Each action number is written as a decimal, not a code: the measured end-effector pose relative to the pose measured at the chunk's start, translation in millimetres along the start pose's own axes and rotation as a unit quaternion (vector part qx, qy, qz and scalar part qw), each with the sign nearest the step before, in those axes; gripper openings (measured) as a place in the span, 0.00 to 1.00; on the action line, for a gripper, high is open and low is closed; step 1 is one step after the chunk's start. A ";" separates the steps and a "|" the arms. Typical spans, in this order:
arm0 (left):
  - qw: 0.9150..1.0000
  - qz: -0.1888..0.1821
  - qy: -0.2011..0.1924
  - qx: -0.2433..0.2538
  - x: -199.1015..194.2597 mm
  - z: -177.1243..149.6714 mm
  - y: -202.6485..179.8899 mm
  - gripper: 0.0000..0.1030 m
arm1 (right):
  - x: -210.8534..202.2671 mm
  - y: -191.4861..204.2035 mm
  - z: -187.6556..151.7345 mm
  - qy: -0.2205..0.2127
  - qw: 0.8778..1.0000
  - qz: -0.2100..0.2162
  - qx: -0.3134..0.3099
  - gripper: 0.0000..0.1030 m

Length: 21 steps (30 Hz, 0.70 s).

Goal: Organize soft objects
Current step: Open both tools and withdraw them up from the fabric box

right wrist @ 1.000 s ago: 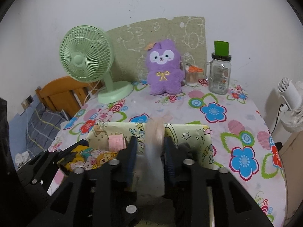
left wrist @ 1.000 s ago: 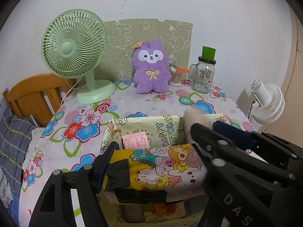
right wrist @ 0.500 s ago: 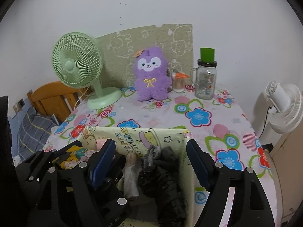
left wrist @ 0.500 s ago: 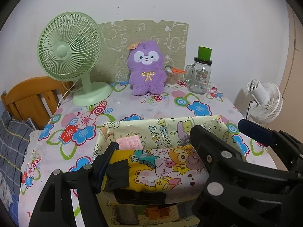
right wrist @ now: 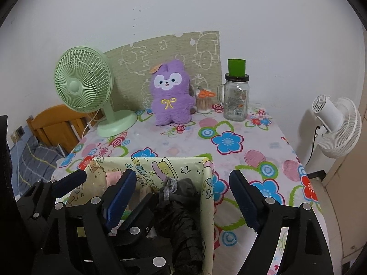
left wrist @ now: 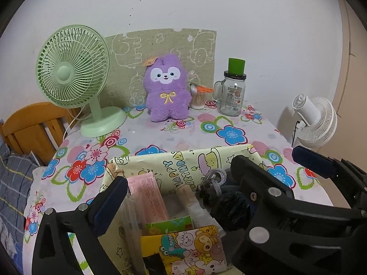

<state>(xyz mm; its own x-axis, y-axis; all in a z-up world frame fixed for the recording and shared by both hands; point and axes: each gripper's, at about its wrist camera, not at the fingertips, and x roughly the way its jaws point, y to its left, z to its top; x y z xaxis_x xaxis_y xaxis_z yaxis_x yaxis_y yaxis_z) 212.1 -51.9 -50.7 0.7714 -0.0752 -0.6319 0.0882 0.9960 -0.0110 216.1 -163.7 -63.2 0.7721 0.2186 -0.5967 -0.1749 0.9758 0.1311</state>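
green fan (right wrist: 83, 84) far left on my table (right wrist: 257, 142), purple plush (right wrist: 170, 91) upright by the wall, my left gripper (left wrist: 181, 190) just opened wide over the box (left wrist: 146, 162), my right gripper (right wrist: 181, 197) just opened, straddling its right wall, black umbrella (right wrist: 183, 217) lying inside, nothing gripped

box's (left wrist: 174, 158) lower contents hidden

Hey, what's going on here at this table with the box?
A person is sorting soft things into the patterned box with handheld tongs. Both the left tongs and right tongs have just been opening and grip nothing now. A dark folded umbrella, a pale roll and a pink packet lie inside the box. The purple plush sits at the back of the table, untouched.
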 end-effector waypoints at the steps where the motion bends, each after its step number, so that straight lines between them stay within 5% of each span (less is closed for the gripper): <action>1: 1.000 0.001 -0.001 0.000 -1.0 -0.3 -0.5 1.00 | -1.1 0.4 0.0 -0.001 1.000 0.000 -0.001 0.83; 21: 0.999 0.019 -0.026 0.011 -46.2 -13.8 4.1 1.00 | -40.9 18.4 -8.8 -0.022 1.000 0.000 -0.016 0.96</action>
<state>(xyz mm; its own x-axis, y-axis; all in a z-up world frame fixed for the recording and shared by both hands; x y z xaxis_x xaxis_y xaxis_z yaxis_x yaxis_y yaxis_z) 168.1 -43.7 -32.3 0.8065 -0.0410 -0.5898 0.0717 0.9970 0.0288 175.9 -154.7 -43.4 0.7981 0.2190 -0.5613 -0.1932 0.9754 0.1058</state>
